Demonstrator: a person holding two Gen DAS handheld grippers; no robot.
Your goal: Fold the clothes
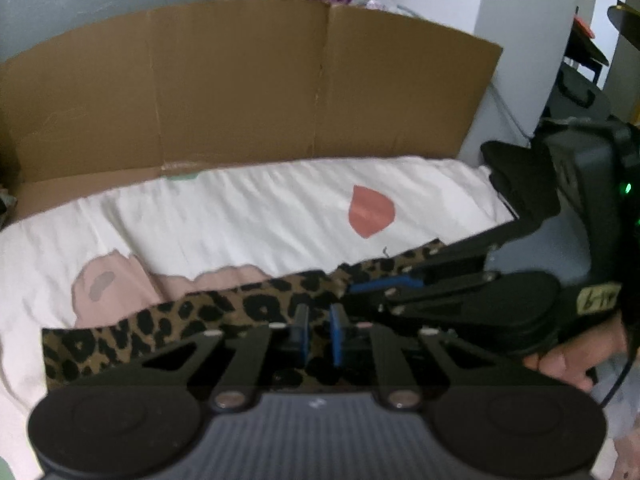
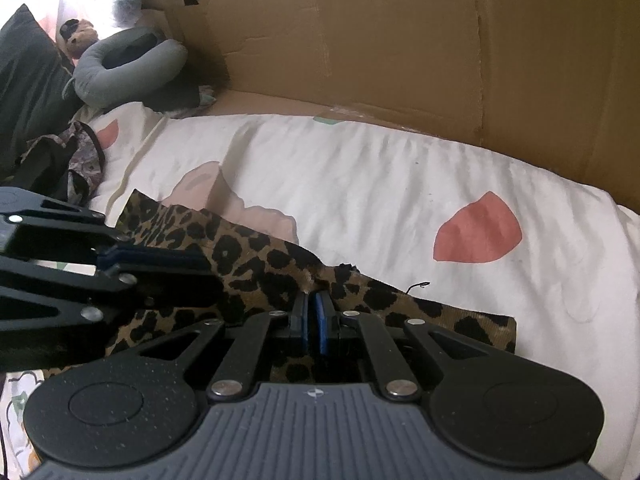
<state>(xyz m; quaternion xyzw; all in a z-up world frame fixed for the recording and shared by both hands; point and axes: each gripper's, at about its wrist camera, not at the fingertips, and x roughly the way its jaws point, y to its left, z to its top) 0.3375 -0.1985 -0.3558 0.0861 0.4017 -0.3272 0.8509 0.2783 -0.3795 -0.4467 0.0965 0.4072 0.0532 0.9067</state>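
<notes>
Here we hold a leopard-print garment (image 2: 256,256), ribbed and rumpled, on the white patterned bedsheet (image 2: 360,184).
Our right gripper (image 2: 314,312) pinches a raised fold; our left gripper (image 1: 319,330), nearly closed around cloth, lies alongside, before a cardboard sheet (image 1: 240,88).

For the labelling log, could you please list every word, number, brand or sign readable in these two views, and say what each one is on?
Yellowish tag with dark handwritten marks, on the right gripper body: too blurred to read.
Small pale logo mark on the left gripper housing: a symbol, no letters legible.
Small round cross mark on the right gripper housing in its own view: a symbol, not text.
Cardboard, bedsheet, leopard-print garment: no text visible.
</notes>
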